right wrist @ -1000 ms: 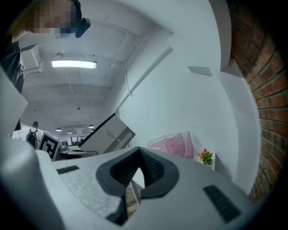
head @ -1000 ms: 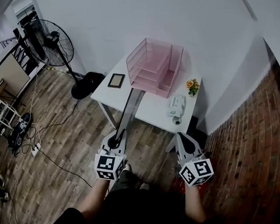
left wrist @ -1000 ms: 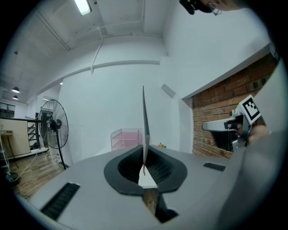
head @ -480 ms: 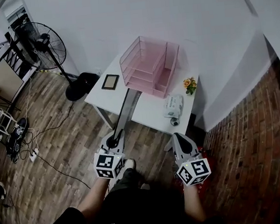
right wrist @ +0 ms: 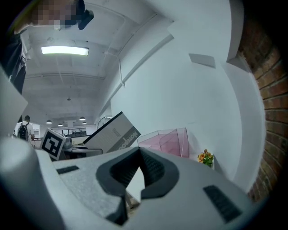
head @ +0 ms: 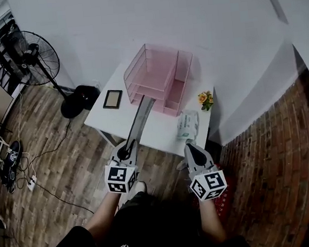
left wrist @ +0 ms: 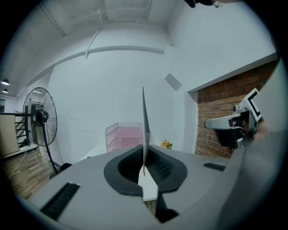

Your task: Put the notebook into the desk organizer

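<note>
Relative to one second earlier, both grippers are shown nearer the white table. Left gripper: jaws are clamped on the lower end of the grey notebook, which is held edge-on in the air and pointed toward the pink desk organizer, not yet inside it. Right gripper: jaws are pressed together, with nothing between them. Flowers are seen just beside the organizer.
</note>
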`<state>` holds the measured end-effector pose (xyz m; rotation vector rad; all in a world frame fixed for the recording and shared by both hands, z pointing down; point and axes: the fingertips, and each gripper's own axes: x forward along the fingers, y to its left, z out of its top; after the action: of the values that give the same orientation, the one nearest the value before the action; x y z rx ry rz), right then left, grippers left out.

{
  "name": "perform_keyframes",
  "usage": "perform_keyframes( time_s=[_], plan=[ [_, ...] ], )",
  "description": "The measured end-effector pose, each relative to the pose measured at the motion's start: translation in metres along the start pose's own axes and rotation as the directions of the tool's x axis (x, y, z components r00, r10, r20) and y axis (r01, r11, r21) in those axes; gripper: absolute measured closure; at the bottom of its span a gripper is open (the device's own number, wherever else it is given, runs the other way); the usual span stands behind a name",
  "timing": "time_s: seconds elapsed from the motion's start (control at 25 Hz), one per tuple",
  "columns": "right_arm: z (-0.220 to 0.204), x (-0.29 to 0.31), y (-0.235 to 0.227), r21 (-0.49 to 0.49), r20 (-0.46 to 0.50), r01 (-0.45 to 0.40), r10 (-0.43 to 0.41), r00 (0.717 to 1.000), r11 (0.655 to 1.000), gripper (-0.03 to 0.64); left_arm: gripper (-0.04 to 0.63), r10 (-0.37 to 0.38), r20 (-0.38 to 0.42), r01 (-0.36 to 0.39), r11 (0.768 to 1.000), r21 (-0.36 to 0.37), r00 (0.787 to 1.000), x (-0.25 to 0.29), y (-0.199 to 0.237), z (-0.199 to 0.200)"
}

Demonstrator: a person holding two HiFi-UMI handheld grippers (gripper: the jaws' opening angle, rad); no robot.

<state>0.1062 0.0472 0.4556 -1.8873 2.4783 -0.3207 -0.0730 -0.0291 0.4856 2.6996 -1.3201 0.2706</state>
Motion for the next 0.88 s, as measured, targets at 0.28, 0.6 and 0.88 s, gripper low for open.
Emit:
perform_keyframes(
  time_s=[0.28, 0.6, 0.88],
  plan=[
    [0.017, 0.065, -0.001, -0.063, 0.028, 0.058, -0.056, 0.998, 0.996, 0.615, 0.584, -0.041, 0.044, 0.04, 0.999, 0.019, 0.998, 0.043, 0.041, 0.022],
    [0.043, 0.122, 0.001, -0.118, 0.049, 0.103, -0.098, 0.994, 0.988, 0.615, 0.584, -0.088, 0.122, 0.086, 0.996, 0.021, 0.989, 0.087, 0.09, 0.059],
    [0.047, 0.156, -0.008, -0.135, 0.027, 0.128, -0.125, 0.992, 0.982, 0.615, 0.584, -0.099, 0.128, 0.1, 0.995, -0.005, 0.987, 0.114, 0.119, 0.062]
  ],
)
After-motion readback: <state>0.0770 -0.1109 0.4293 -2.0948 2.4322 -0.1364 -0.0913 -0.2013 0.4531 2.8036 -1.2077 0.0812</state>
